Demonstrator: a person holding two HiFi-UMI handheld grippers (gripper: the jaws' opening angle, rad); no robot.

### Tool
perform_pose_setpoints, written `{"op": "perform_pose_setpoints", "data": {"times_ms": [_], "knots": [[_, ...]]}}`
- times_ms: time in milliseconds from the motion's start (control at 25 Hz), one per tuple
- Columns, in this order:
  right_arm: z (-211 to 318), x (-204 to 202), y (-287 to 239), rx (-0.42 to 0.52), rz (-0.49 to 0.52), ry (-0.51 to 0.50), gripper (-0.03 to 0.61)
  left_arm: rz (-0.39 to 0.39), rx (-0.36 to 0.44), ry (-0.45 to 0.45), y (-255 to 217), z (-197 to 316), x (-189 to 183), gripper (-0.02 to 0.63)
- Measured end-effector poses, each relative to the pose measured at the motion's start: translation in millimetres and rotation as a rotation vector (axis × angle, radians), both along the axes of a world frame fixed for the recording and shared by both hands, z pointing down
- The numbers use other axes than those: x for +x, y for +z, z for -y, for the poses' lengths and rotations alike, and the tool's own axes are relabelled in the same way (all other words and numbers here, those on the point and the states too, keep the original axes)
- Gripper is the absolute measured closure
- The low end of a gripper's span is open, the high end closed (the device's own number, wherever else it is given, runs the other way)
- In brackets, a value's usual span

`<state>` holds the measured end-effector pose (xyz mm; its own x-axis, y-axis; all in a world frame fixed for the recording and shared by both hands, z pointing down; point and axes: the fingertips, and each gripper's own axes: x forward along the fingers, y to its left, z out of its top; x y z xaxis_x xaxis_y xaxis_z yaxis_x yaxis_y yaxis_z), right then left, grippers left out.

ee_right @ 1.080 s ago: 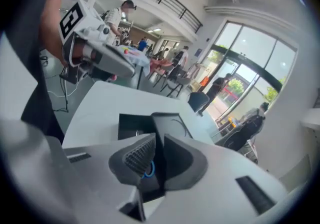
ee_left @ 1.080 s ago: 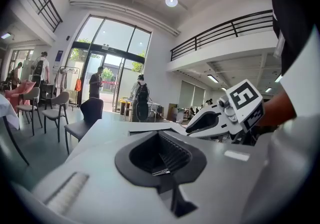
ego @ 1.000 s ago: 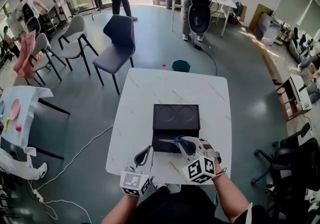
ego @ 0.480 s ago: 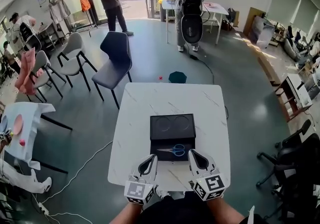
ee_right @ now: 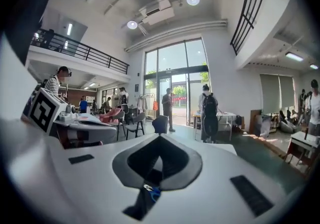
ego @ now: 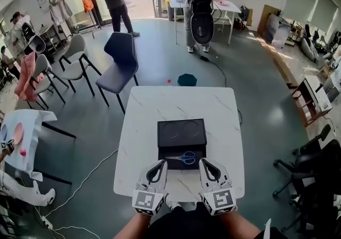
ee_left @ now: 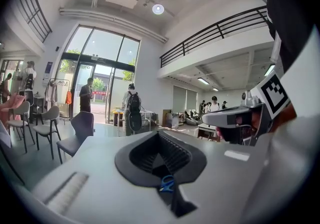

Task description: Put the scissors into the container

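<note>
at the table's (ego: 176, 99) 6 o'clock edge, the left gripper (ego: 158, 165) and right gripper (ego: 205, 163) hang side by side, both pointing to 12. the left gripper's jaws are pressed together on nothing. the right gripper's jaws have just been closing and meet, nothing between them. just past their tips, the scissors (ego: 182, 158) lie flat in the near compartment of the black container (ego: 181, 132), blue handles toward 3 o'clock, blades toward 9. farther off, a dark chair (ego: 120, 59) stands at 11, and a person with a backpack (ego: 196, 3) at 12.
</note>
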<state>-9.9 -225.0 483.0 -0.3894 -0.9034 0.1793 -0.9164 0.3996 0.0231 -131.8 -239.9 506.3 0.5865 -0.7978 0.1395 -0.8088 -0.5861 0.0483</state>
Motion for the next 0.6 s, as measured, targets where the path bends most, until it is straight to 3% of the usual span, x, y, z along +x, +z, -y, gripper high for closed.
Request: {"op": "perform_pose_setpoints", "data": {"times_ms": [600], "knots": [[-1.1, -18.5, 9.0, 0.002, -0.019, -0.049, 0.572, 0.003, -0.019, -0.015, 8.4, -7.0, -11.0, 0.604]]}}
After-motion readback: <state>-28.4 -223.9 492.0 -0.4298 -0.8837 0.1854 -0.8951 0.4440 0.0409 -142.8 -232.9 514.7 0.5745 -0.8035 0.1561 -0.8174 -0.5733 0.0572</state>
